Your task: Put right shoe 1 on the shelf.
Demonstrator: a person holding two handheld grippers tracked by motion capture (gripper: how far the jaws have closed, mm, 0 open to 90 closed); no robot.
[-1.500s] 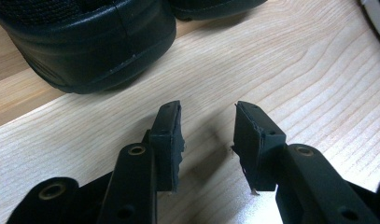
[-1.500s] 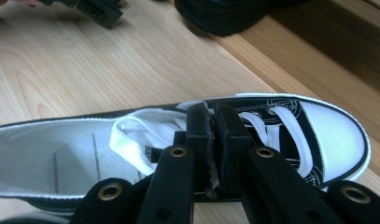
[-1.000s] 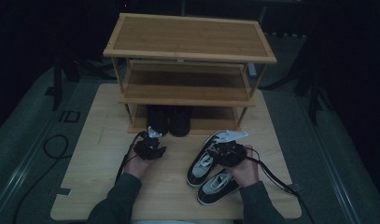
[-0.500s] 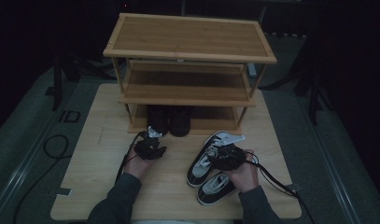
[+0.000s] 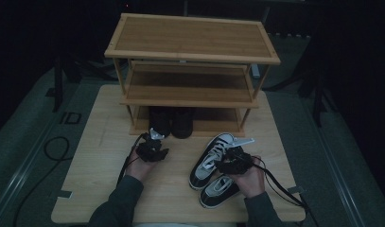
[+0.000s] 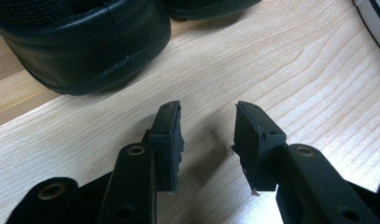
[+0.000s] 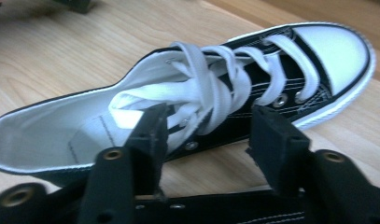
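Note:
Two black-and-white sneakers lie on the table at the right, the far one (image 5: 213, 156) (image 7: 271, 70) and the near one (image 5: 219, 190) (image 7: 234, 212). My right gripper (image 5: 233, 161) (image 7: 211, 114) hangs over the far sneaker. One jaw is by the tongue and laces, the other outside the side wall. The jaws have just been closing and the pads are clear of the canvas. My left gripper (image 5: 153, 150) (image 6: 208, 109) stands open over bare wood, just short of a black shoe (image 5: 159, 123) (image 6: 80, 46).
A three-tier wooden shoe rack (image 5: 190, 47) stands at the back of the table (image 5: 100, 142). A second black shoe (image 5: 183, 123) sits beside the first under its bottom shelf. A cable (image 5: 53, 146) loops on the floor at the left.
The right hand has shifted slightly over the sneakers. The left hand, the shoes and the rack look the same.

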